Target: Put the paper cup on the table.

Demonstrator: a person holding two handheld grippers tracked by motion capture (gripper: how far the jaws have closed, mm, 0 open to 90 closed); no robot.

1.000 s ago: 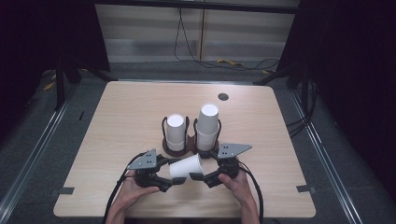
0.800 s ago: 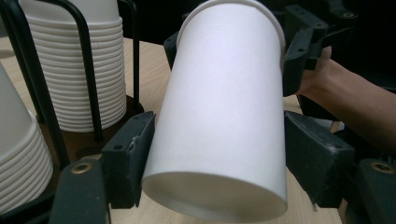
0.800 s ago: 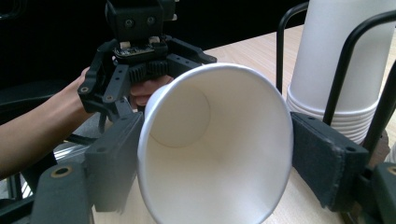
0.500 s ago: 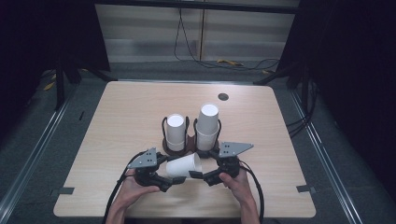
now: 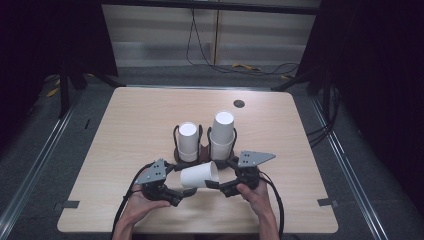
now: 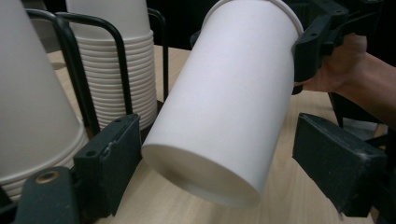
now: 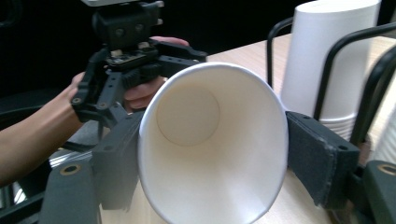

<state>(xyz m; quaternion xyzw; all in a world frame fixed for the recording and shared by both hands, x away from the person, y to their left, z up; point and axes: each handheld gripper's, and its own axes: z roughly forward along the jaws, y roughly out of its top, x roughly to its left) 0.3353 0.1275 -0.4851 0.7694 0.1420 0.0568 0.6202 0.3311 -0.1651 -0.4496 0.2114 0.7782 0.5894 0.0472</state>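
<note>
Left gripper (image 5: 176, 196): black, two-jawed, held in the person's left hand (image 5: 137, 207) at the near edge of the light wooden desk (image 5: 130, 120). Its jaws have just been opening and are seen released in the left gripper view, standing wide to either side of the cup's closed base with a gap on each side. Its lower body is hidden by the hand in the high view.

White paper cup (image 5: 199, 175): lying on its side above the desk between the two grippers, base toward the left gripper, open mouth toward the right. In the left gripper view its rim end is cut off by the upper frame edge.

Black wire cup holder (image 5: 176, 135): placed just behind the cup at mid-desk, carrying two stacks of white paper cups (image 5: 188, 141), the right stack taller. Its base is largely hidden by the held cup.

Right gripper (image 5: 213, 183): black, held in the person's right hand (image 5: 255, 196). Its jaws have just been closing and are clenched on the cup's rim, which is pressed slightly oval in the right gripper view; the pads are partly hidden behind the rim.

Small dark round spot (image 5: 239, 103): at the far right of the desk, too small to identify.
</note>
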